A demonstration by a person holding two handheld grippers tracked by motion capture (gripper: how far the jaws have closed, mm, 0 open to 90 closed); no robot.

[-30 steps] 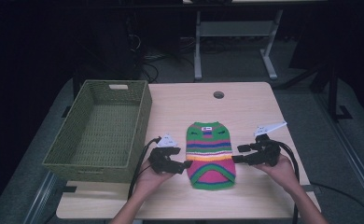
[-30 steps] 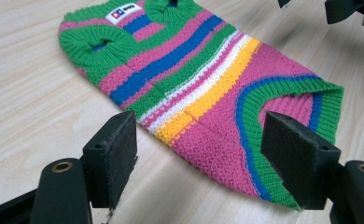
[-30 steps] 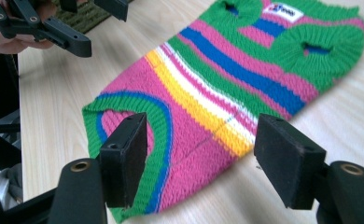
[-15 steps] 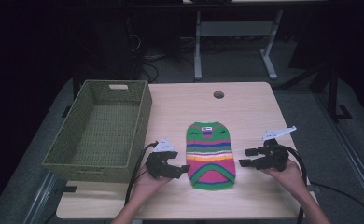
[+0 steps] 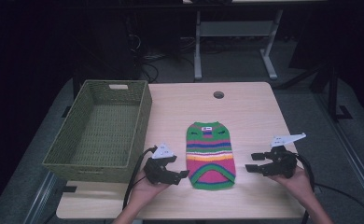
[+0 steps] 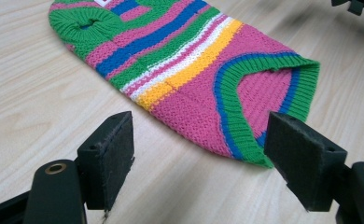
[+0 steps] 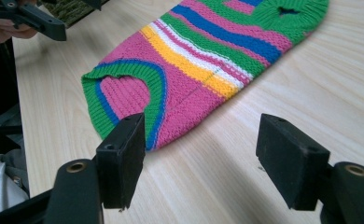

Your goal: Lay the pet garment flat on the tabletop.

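Striped sweater (image 5: pixel 211 156) lies flat on the table (image 5: pixel 245 112), right of the green basket (image 5: pixel 101 133). Left gripper (image 5: pixel 182 175) just beside its lower left edge, right gripper (image 5: pixel 251 161) off to its right – both with jaws apart, nothing between them.

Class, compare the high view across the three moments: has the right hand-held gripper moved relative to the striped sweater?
Yes. The right hand-held gripper has drawn away from the striped sweater, toward the table's right edge; its jaws stand open and empty.
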